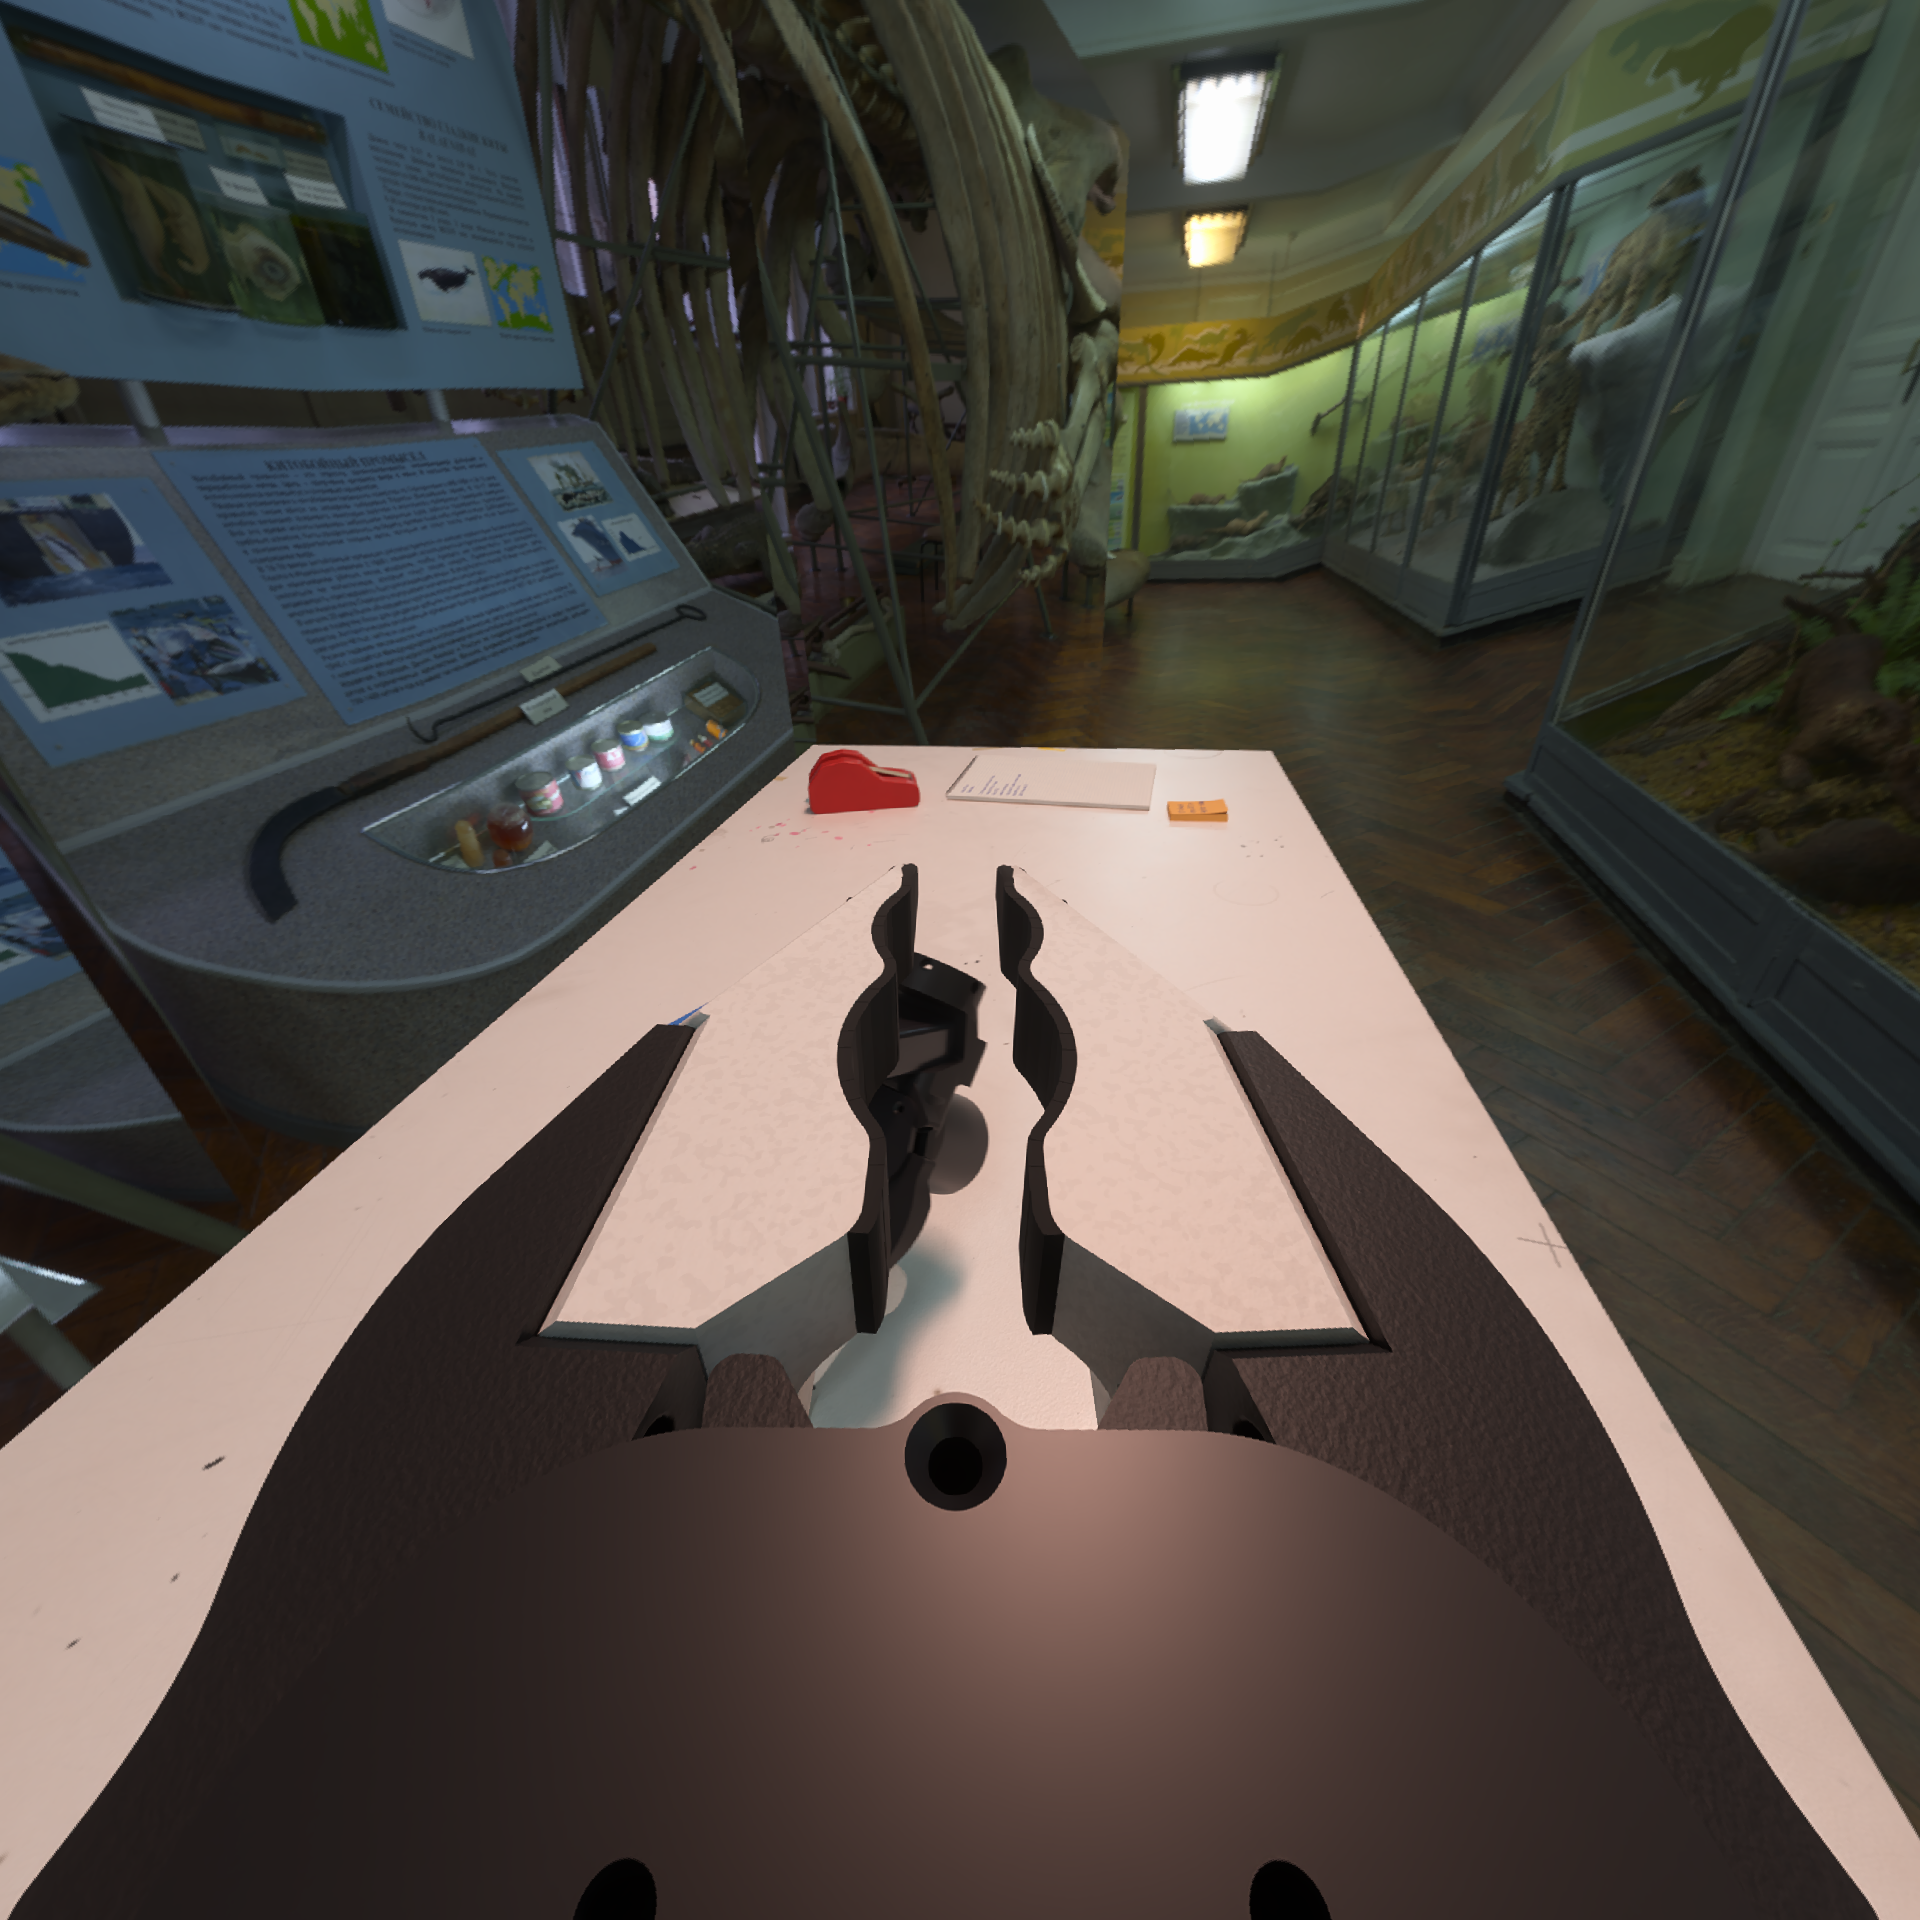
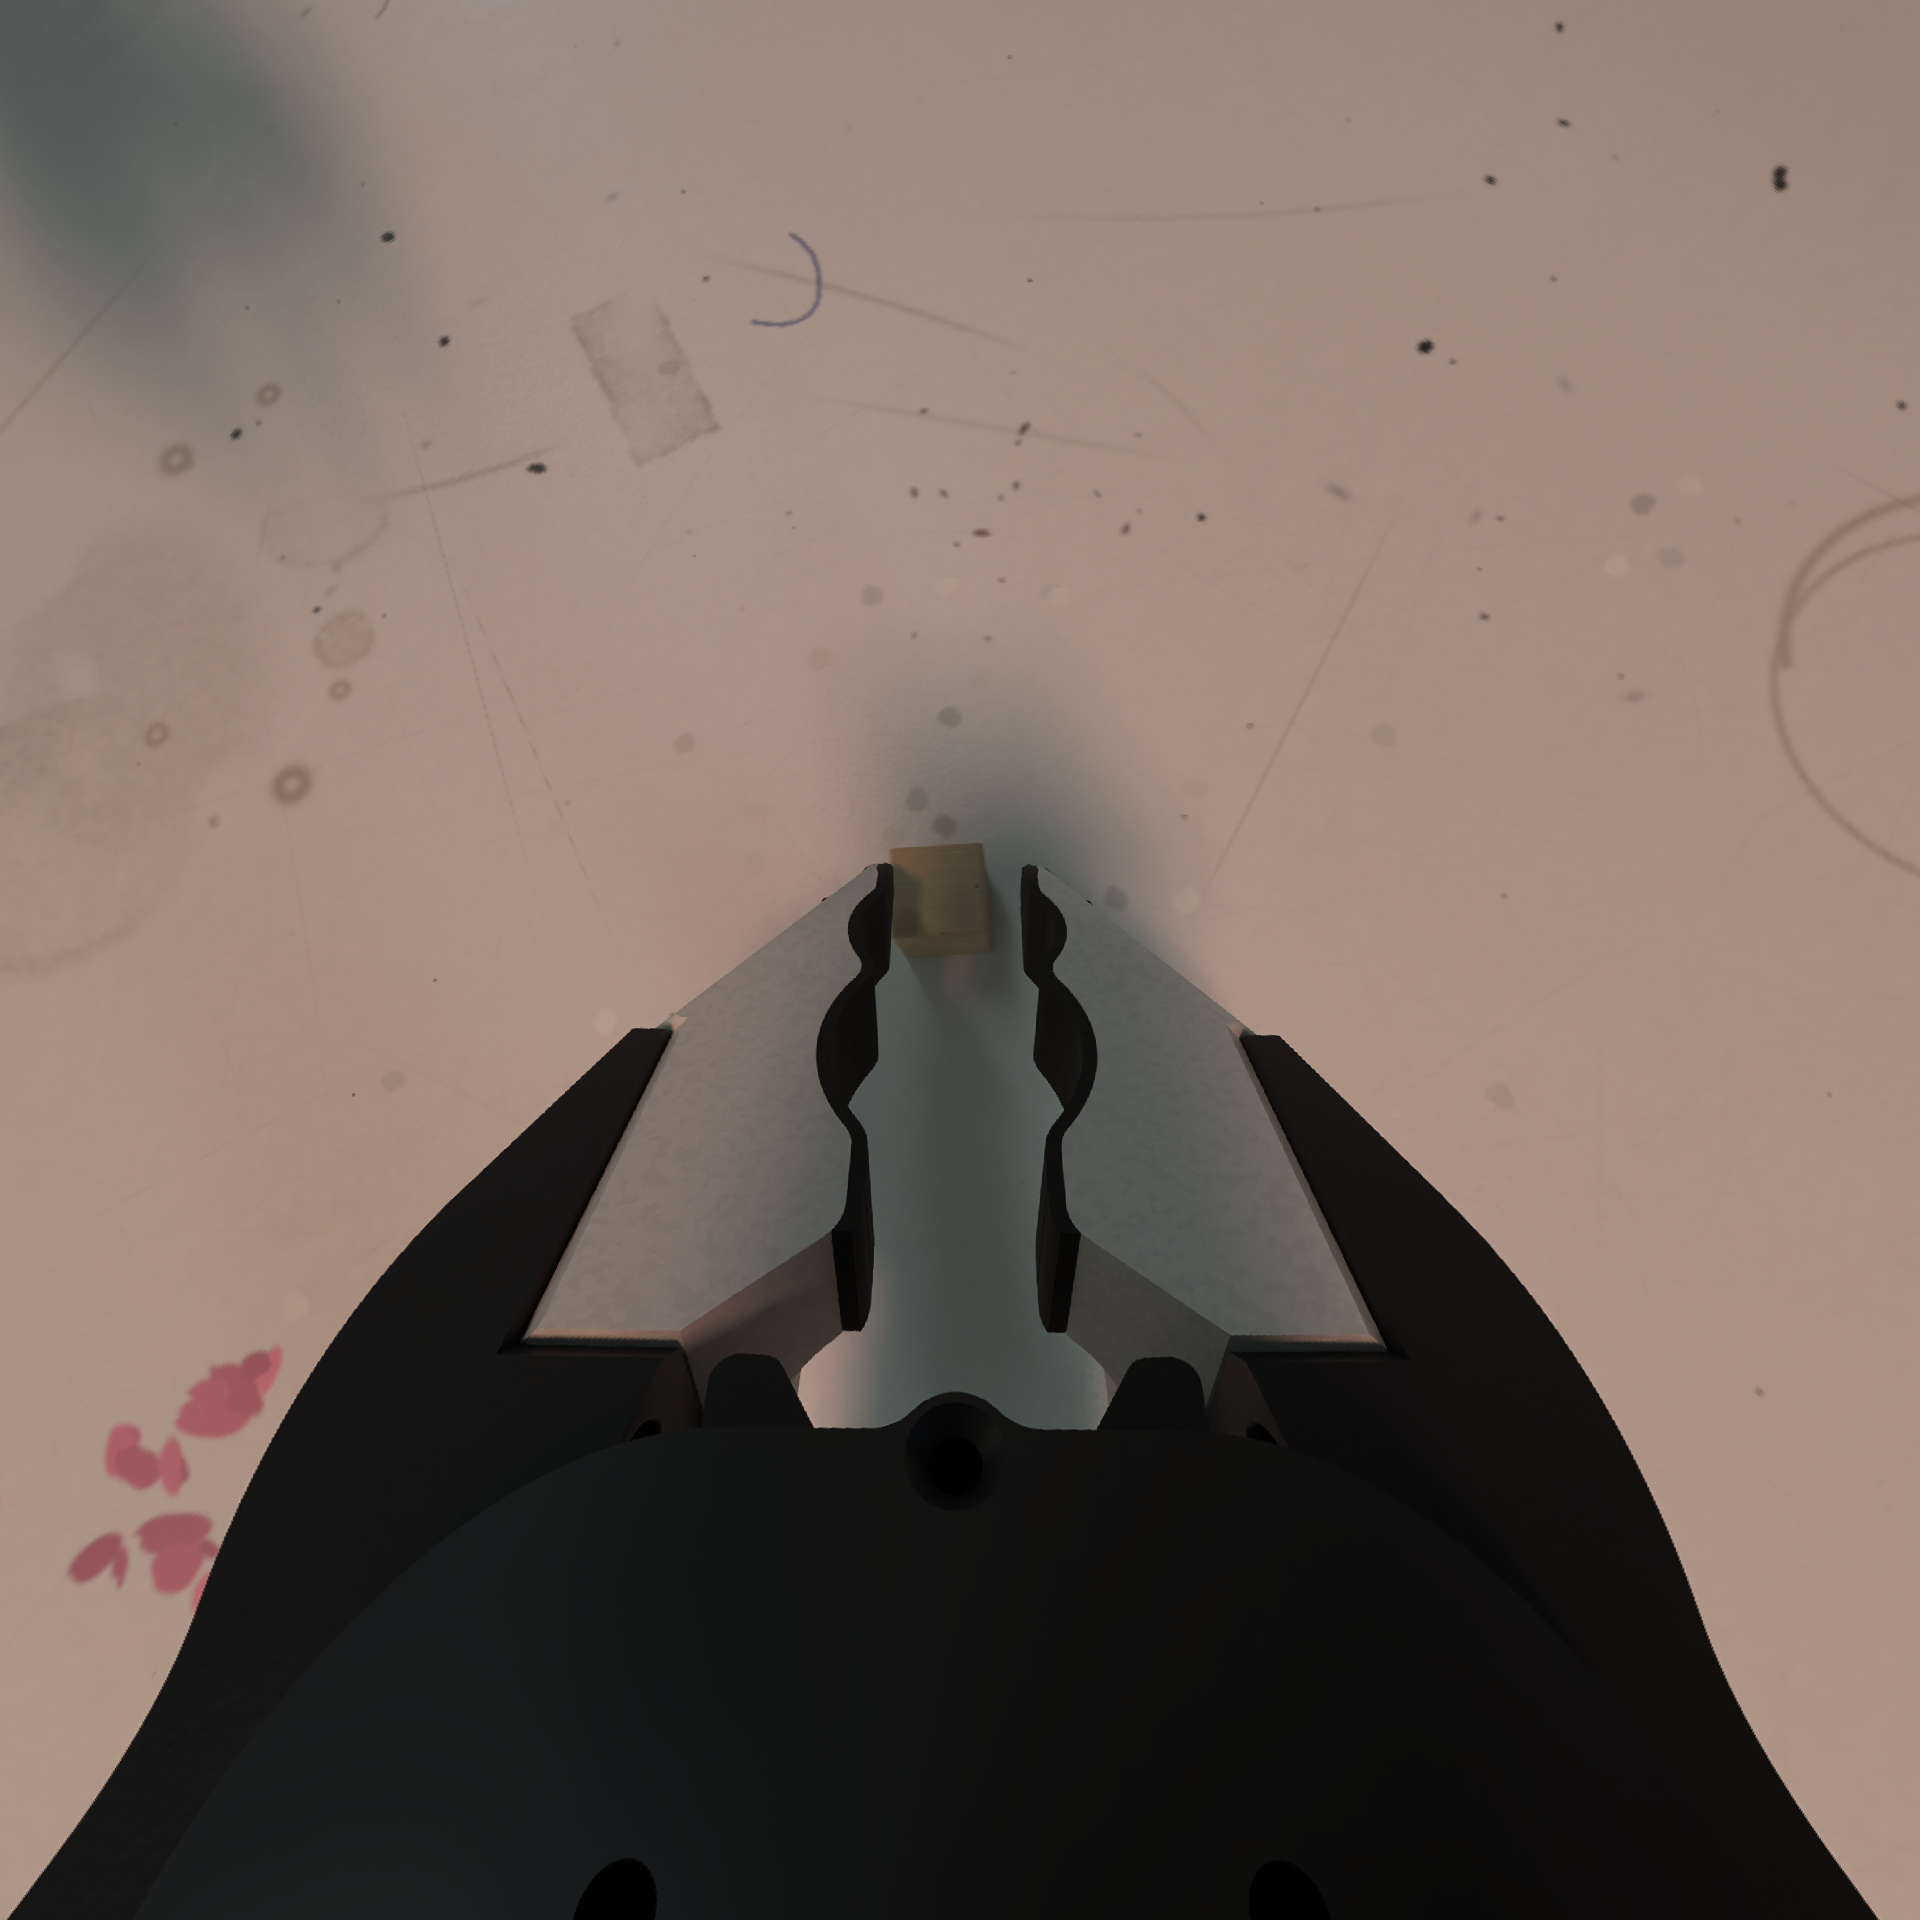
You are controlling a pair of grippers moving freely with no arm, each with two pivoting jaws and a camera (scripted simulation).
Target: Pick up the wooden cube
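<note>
The small pale wooden cube (image 2: 940, 899) sits on the stained table (image 2: 1351, 727) between the tips of my right gripper (image 2: 957, 883). The cube touches or nearly touches the left fingertip (image 2: 871, 914). A narrow gap separates it from the right fingertip (image 2: 1042, 925), so the jaws stand around it, not closed on it. My left gripper (image 1: 956, 883) hovers over the white table (image 1: 1247, 987), empty, with its jaws a narrow gap apart. Between its fingers the dark right gripper (image 1: 925, 1049) shows farther off. The cube is hidden in the left wrist view.
At the table's far end lie a red tape dispenser (image 1: 862, 781), a white notepad (image 1: 1051, 781) and an orange sticky pad (image 1: 1197, 809). A display counter (image 1: 416, 831) stands left of the table. Glass cases (image 1: 1714, 779) stand to the right.
</note>
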